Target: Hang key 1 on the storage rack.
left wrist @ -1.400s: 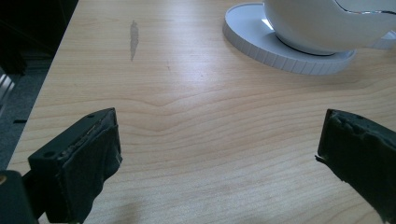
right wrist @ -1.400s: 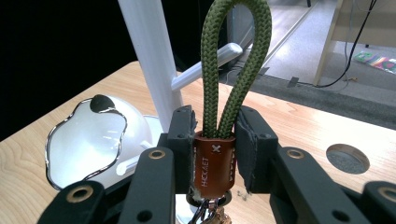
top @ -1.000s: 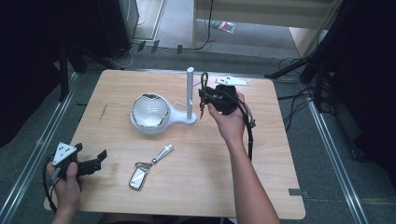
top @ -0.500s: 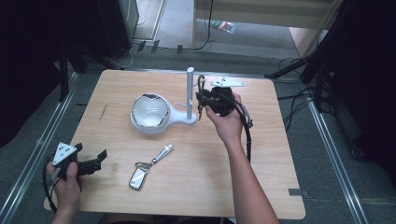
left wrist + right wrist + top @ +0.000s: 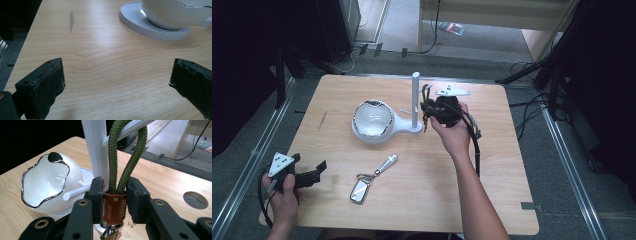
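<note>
The right gripper (image 5: 113, 202) is clenched on a brown leather tab (image 5: 114, 207) stamped with small lettering and stitched in white. From the tab a loop of green braided cord (image 5: 126, 157) rises toward the top of the right gripper view, its long axis close to upright, and its top hooks over a slim white peg (image 5: 130, 127) that sticks out from a smooth white post (image 5: 96, 147). Metal key hardware hangs just below the tab, at the bottom of that view.

In the high view this happens a little above the middle of the frame: the right gripper (image 5: 428, 111) is held against the post (image 5: 415, 100), which stands upright on the pale wooden counter (image 5: 512, 165). Left of the post sits a glossy white bowl (image 5: 372, 119) with a wavy silver rim, joined to the post's base. A second short peg (image 5: 75, 192) points from the post toward the bowl.

Lower in the high view, near the centre bottom, a shiny metal key fob (image 5: 372, 179) lies flat, its long axis running from lower left to upper right.

The left gripper (image 5: 314, 172) rests at the lower left corner of the counter, held in the left hand (image 5: 282, 192), jaws spread wide and holding nothing; the left gripper view shows bare wood grain between its rubber-padded jaws and the bowl's ribbed base (image 5: 152, 27) at upper right.
</note>
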A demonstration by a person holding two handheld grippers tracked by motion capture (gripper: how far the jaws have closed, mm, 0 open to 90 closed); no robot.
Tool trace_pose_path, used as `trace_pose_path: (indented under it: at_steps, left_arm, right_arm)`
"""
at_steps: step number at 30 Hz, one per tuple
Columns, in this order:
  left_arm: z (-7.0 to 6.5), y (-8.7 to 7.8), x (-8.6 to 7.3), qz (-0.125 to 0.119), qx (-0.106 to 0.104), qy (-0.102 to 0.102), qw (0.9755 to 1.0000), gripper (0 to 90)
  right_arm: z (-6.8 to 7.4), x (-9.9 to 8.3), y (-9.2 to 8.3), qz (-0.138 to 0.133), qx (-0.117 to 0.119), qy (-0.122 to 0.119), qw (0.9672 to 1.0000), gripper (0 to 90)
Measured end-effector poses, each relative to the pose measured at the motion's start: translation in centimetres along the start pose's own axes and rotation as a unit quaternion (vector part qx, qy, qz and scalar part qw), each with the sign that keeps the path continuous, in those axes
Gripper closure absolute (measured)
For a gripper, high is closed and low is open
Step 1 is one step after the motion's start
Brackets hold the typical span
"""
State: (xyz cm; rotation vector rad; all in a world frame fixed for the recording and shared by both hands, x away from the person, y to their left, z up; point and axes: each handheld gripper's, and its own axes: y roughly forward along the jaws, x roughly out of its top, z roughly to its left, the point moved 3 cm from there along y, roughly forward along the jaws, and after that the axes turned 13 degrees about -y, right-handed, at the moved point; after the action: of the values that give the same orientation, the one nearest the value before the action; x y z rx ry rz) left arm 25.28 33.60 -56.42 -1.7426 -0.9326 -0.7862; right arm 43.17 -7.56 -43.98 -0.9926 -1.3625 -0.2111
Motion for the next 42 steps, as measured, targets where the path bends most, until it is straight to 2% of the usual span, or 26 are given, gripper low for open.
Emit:
trace_pose_path:
  at_steps: [9, 11, 15, 21, 32, 33, 37, 38, 42]
  left_arm:
    - [0.0, 0.0, 0.0, 0.000, -0.001, -0.001, 1.0000, 0.0]
    - [0.0, 0.0, 0.0, 0.000, 0.000, -0.001, 1.0000, 0.0]
    - [0.0, 0.0, 0.0, -0.001, -0.001, -0.002, 1.0000, 0.0]
    - [0.1, 0.1, 0.0, 0.002, 0.000, -0.002, 1.0000, 0.0]
    - [0.0, 0.0, 0.0, 0.001, -0.003, -0.003, 1.0000, 0.0]
    - [0.0, 0.0, 0.0, 0.000, -0.003, -0.003, 1.0000, 0.0]
    - [0.1, 0.0, 0.0, 0.001, -0.002, -0.003, 1.0000, 0.0]
    - [0.1, 0.0, 0.0, 0.001, -0.002, -0.003, 1.0000, 0.0]
    - [0.1, 0.0, 0.0, 0.001, -0.002, -0.003, 1.0000, 0.0]
  right_arm:
    - [0.2, -0.1, 0.1, -0.001, 0.001, 0.000, 1.0000, 63.9]
    - [0.3, -0.2, 0.0, -0.009, -0.004, 0.007, 0.9999, 62.0]
    - [0.5, -0.7, -0.4, -0.007, -0.017, 0.020, 0.9996, 58.8]
    - [1.0, -1.4, -1.2, 0.010, -0.030, 0.039, 0.9987, 56.9]
    - [2.8, -1.6, -1.9, 0.041, -0.043, 0.030, 0.9977, 45.5]
    - [3.2, -1.7, -2.0, 0.055, -0.041, 0.031, 0.9972, 43.7]
    - [3.9, -1.8, -2.0, 0.068, -0.038, 0.030, 0.9965, 39.8]
    - [4.5, -1.9, -1.9, 0.076, -0.039, 0.033, 0.9958, 36.6]
    - [5.2, -2.0, -1.9, 0.095, -0.040, 0.037, 0.9940, 32.8]
